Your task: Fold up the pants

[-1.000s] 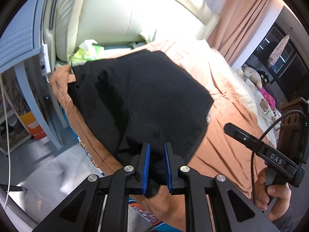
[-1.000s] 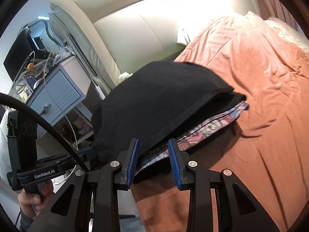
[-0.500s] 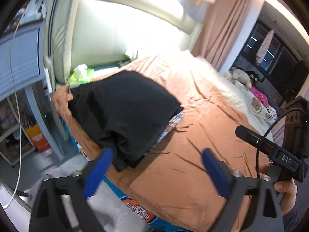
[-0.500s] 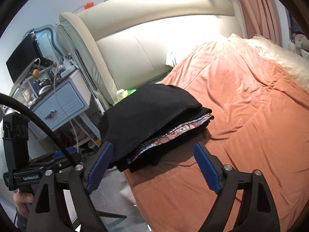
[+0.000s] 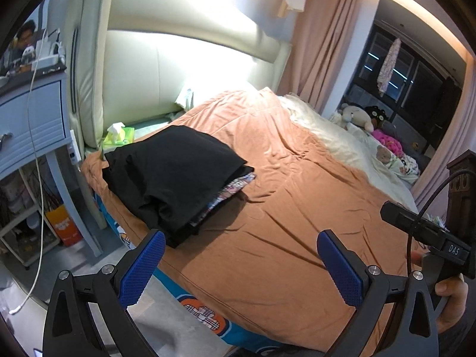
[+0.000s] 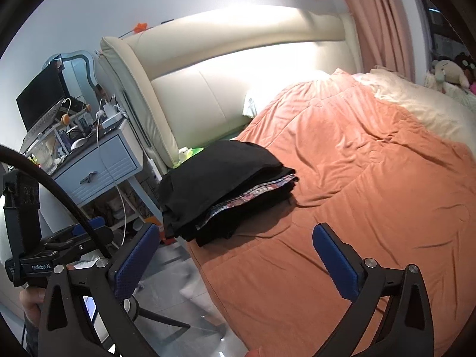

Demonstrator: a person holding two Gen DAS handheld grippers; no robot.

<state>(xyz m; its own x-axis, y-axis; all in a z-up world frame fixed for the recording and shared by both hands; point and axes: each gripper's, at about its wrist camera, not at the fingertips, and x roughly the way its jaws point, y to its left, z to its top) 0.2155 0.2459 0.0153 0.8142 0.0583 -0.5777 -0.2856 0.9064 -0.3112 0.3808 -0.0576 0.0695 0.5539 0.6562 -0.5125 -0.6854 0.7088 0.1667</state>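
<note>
One stack of folded garments: black folded pants (image 5: 175, 175) on top, one patterned floral-print garment (image 5: 235, 186) beneath, possibly further dark layers, edges indistinct. One orange-brown quilted bedspread (image 5: 282, 208); one cream padded headboard (image 5: 178, 59); one pale-blue bedside drawer table (image 6: 98, 166); two black two-finger grippers with blue pads, left (image 5: 241, 263) and right (image 6: 235, 257).

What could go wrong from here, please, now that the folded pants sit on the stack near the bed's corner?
The black pants top a stack close to the corner of the orange blanket, so a nudge might tip it to the floor. Its near end already sags, so the fold may loosen. Both the left gripper and the right gripper are open.
</note>
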